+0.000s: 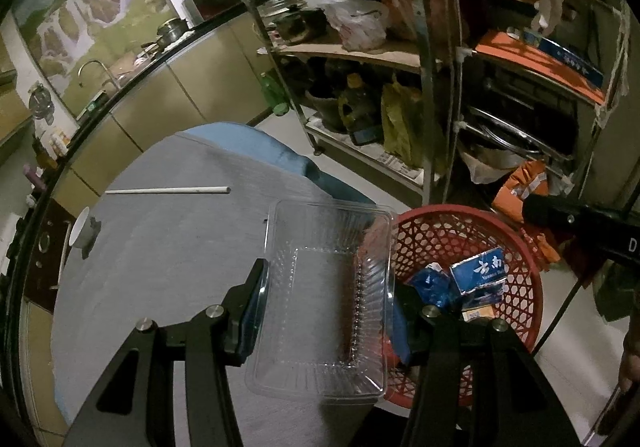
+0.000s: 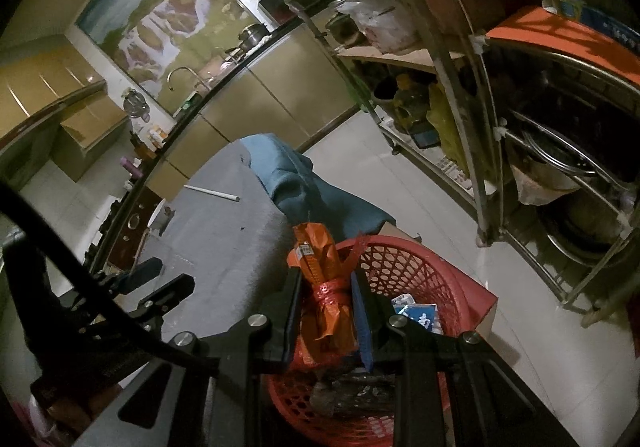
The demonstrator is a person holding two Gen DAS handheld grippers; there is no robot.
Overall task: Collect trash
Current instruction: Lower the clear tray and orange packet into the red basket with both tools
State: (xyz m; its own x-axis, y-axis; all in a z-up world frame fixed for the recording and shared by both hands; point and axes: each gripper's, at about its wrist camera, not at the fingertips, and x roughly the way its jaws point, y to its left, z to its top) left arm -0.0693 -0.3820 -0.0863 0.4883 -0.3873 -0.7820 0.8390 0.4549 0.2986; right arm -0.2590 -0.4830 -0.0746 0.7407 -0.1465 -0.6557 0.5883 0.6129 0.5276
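On the grey table lie a white tube and a cup. The left gripper clamps a clear ribbed plastic tray beside the red lattice basket holding blue packs. Only the right view shows the right gripper squeezing an orange wrapper bundle over the basket.

Left wrist view: looking down along the fingers, close above the grey cloth-covered table, with the round red plastic basket just right of the fingertips. Right wrist view: same way, close over that basket. Shared ahead: table, basket, tall metal shelf rack.
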